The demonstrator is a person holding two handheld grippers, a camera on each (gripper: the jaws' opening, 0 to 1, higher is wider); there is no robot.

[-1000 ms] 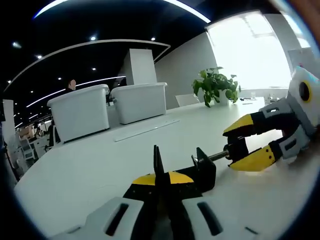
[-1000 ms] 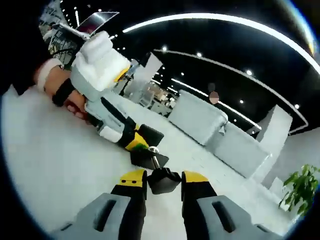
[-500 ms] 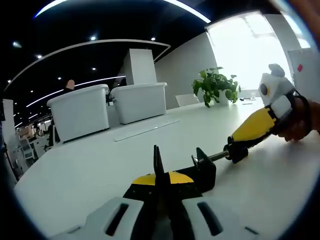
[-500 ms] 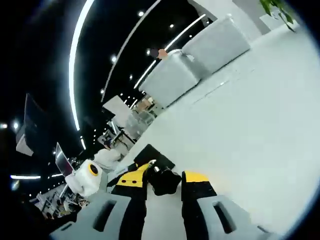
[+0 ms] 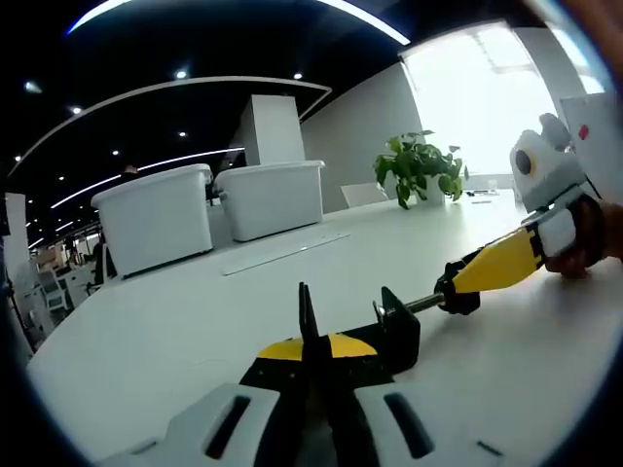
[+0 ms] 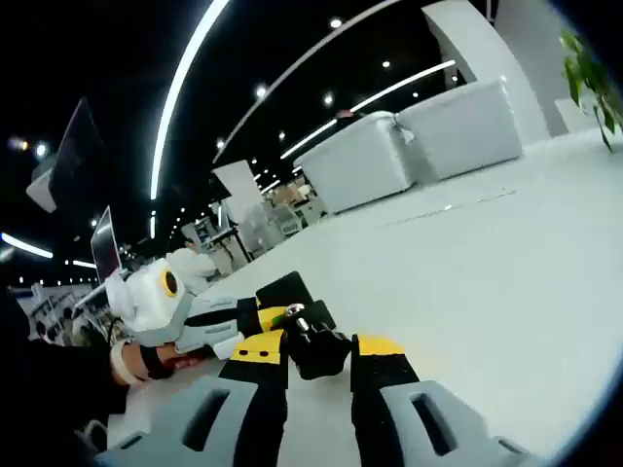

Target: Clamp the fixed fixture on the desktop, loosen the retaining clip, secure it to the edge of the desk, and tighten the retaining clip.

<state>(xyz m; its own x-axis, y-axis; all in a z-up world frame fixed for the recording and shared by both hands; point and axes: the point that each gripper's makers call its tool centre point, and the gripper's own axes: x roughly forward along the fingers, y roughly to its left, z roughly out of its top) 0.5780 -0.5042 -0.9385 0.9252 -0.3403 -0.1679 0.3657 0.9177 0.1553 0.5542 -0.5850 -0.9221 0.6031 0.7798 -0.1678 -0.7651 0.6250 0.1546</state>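
on the white worktop [image 5: 175, 331] the left hand-held gripper [image 5: 313, 362] is closed on the black clamp [image 5: 394, 331], the right hand-held gripper [image 6: 319, 355] pinches its screw knob [image 6: 316, 350]; loosening seems in hand, needing more turning next.

From my left gripper view, my own fingers [image 5: 292, 365] cover the lower part of the black clamp [image 5: 389, 331], so I cannot see how its base meets the tabletop [image 5: 175, 331]. Its knob [image 5: 458, 295] is mostly hidden behind the right gripper [image 5: 487, 272]. In the right gripper view, the clamp's body [image 6: 292, 297] is partly masked by the left gripper [image 6: 263, 319], and the hand [image 6: 146, 362] beside it is cut off.
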